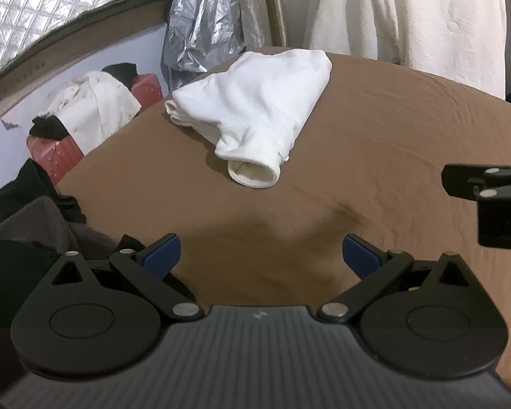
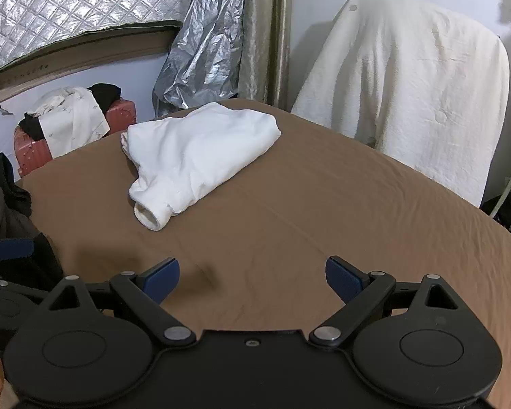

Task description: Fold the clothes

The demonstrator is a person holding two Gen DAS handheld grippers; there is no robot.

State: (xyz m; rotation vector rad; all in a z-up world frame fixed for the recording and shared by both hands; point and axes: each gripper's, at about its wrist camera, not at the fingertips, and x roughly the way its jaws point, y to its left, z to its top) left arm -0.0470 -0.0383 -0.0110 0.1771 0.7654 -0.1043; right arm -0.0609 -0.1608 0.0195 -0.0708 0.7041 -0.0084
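Note:
A white fleece garment (image 1: 255,109) lies folded in a bundle on the brown sheet (image 1: 374,156), its open cuff pointing toward me. The right wrist view shows the same white garment (image 2: 197,150) toward the far left of the sheet (image 2: 323,221). My left gripper (image 1: 261,254) is open above bare sheet, well short of the garment, with nothing between its blue pads. My right gripper (image 2: 252,277) is open too and holds nothing. Part of the right gripper (image 1: 487,184) juts in at the right edge of the left wrist view.
Dark clothes (image 1: 27,218) are heaped at the sheet's left edge. Beyond it stand pink suitcases (image 2: 27,150) with clothes on top, a crumpled silver cover (image 2: 201,54) and a curtain. A cream blanket (image 2: 408,88) drapes over something at the back right.

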